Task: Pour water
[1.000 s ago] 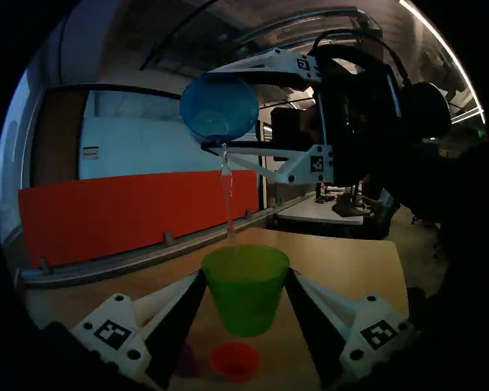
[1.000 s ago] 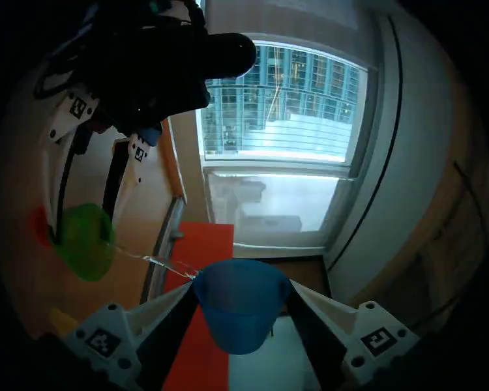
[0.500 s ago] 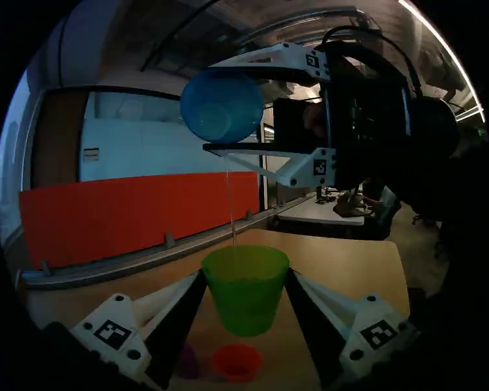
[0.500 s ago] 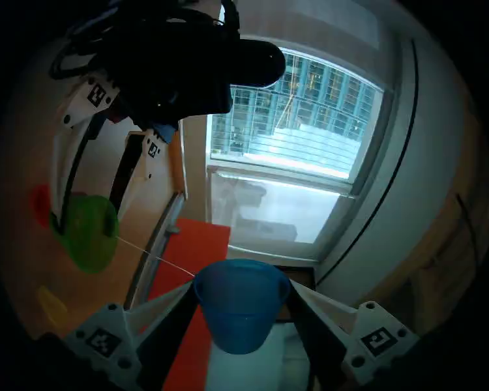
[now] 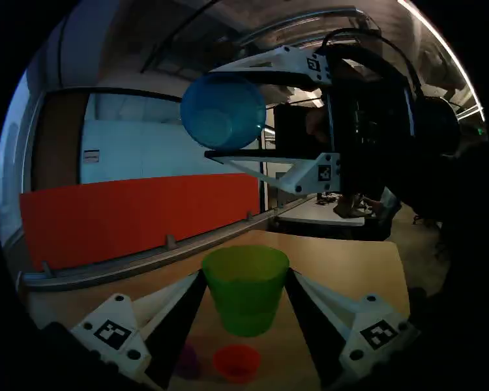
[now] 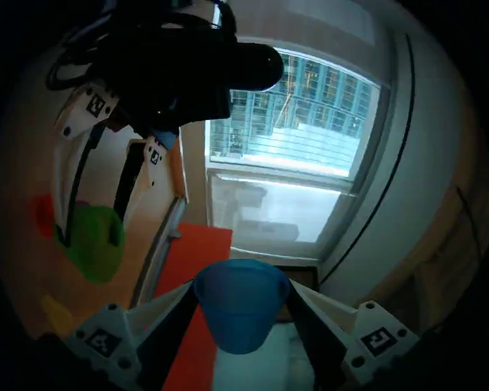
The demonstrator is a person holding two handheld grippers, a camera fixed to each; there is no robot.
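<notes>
Gripper on left [image 5: 244, 280] clamps green cup [image 5: 246, 301]; right gripper [image 6: 241, 293] clamps tipped blue cup [image 5: 222, 112] above it.

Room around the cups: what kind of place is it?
Probably an office. The big window looks out on a tall city building, a long orange panel runs beside the table, and desks stand farther back.

In the left gripper view a purple cup [image 5: 188, 362] is half hidden behind a finger [image 5: 173, 319]. In the right gripper view a red cup [image 6: 44, 215] sits partly behind a finger [image 6: 67, 171] too, and a yellow thing [image 6: 55, 313] is too blurred to identify
</notes>
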